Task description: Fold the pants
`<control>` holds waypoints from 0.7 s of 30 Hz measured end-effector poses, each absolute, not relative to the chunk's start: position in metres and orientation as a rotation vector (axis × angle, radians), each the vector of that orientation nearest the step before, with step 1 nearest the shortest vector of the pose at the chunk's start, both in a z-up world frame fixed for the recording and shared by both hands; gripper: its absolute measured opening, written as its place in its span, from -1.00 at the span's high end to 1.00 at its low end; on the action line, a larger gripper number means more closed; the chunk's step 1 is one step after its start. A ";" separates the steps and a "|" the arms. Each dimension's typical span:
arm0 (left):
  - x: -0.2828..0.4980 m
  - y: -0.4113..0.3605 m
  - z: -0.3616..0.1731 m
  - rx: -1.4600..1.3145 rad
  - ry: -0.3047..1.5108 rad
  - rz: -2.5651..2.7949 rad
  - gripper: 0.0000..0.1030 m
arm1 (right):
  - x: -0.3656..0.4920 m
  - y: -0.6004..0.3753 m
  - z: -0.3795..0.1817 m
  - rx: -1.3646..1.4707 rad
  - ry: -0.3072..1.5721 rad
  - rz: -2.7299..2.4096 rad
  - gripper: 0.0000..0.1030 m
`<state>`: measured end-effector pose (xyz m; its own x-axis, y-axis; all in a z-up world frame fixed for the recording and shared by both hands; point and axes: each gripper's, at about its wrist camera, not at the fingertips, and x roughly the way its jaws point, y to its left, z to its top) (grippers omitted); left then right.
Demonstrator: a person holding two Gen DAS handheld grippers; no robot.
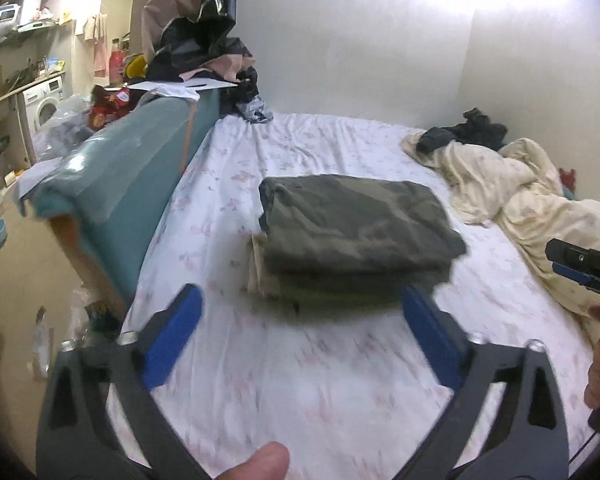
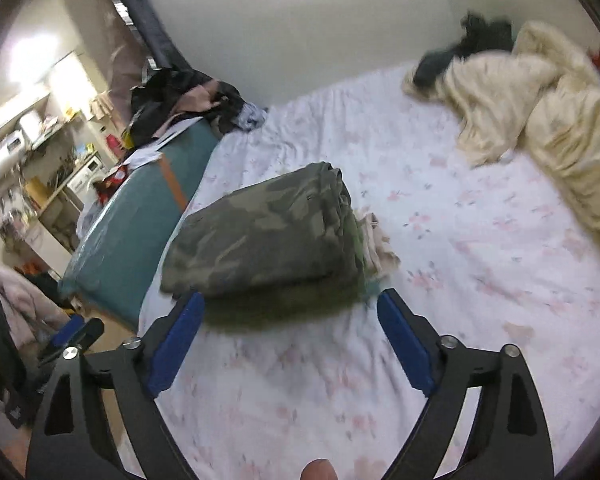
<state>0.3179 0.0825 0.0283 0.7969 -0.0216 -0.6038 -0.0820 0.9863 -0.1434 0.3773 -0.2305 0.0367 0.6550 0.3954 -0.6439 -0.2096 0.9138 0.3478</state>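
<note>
The camouflage pants lie folded into a thick rectangle on the bed sheet; a pale pocket lining sticks out at one side. They also show in the right wrist view. My left gripper is open and empty, just in front of the bundle. My right gripper is open and empty, its tips at the bundle's near edge. The right gripper's tip shows at the right edge of the left wrist view; the left gripper's tip shows low on the left in the right wrist view.
A crumpled cream blanket with dark clothes lies at the bed's far right. A teal headboard runs along the left side, with a heap of dark clothing on its end. The wall is behind.
</note>
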 end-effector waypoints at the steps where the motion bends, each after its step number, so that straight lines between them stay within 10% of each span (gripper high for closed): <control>1: 0.299 0.080 0.034 -0.174 0.636 0.032 -0.99 | 0.358 -0.229 0.043 0.234 0.762 0.344 -0.89; 21: 0.010 0.042 0.071 -0.139 0.531 0.065 -0.99 | 0.027 -0.203 0.084 0.052 0.572 0.246 -1.00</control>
<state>0.0098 0.0418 0.0709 0.8607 0.0258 -0.5085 -0.0979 0.9885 -0.1155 0.0266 -0.2027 0.0838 0.8122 0.2452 -0.5293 -0.2162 0.9693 0.1172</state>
